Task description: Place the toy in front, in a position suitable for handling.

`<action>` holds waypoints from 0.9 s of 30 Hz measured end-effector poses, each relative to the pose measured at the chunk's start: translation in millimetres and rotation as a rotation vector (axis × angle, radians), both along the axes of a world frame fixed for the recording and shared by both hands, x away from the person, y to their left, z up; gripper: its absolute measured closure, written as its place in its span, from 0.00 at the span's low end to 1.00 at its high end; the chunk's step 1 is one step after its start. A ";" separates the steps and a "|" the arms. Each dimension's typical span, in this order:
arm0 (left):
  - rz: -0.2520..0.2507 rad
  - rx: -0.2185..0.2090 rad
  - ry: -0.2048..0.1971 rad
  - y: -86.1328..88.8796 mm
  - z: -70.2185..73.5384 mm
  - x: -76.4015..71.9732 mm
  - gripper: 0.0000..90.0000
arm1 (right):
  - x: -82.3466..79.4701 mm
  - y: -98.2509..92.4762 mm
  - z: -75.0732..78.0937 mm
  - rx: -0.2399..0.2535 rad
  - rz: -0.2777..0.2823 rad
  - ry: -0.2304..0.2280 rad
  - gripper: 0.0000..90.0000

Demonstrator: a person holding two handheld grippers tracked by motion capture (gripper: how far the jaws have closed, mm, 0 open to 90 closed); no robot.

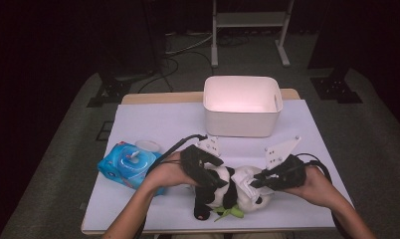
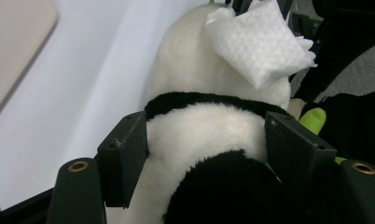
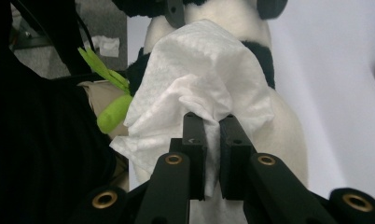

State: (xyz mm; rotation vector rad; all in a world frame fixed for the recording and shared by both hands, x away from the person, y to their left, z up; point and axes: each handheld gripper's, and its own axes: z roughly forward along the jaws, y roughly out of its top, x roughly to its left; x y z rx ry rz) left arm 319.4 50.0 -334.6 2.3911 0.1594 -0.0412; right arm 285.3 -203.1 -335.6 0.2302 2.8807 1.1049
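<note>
A black-and-white panda plush [image 1: 223, 191] lies on the white table cover near the front edge, with a green bamboo piece [image 1: 230, 213] at its underside. My left gripper [image 1: 210, 179] straddles its body, and in the left gripper view both pads [image 2: 125, 154] rest against the fur of the panda plush [image 2: 204, 126]. My right gripper [image 1: 255, 181] comes in from the right, shut on a white tissue [image 3: 199, 70] that drapes over the panda's head. The same tissue [image 2: 260, 46] lies folded on the head in the left gripper view.
A white rectangular bin [image 1: 242, 107] stands at the back of the table. A blue tissue pack [image 1: 126, 167] lies at the left, beside my left forearm, with a small round white lid [image 1: 147, 145] behind it. The table's front edge runs just below the plush.
</note>
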 end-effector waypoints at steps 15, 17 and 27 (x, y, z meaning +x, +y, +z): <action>-0.018 0.022 0.002 -16.4 -7.9 3.7 0.58 | 6.3 -9.8 1.2 0.020 -0.019 0.022 0.91; -0.029 0.029 -0.021 -16.3 -4.6 5.4 0.63 | 9.0 -13.2 3.2 0.033 -0.029 0.022 0.91; 0.002 0.016 -0.101 -18.6 7.0 16.7 0.71 | 25.8 -18.9 15.7 0.035 -0.060 -0.001 0.90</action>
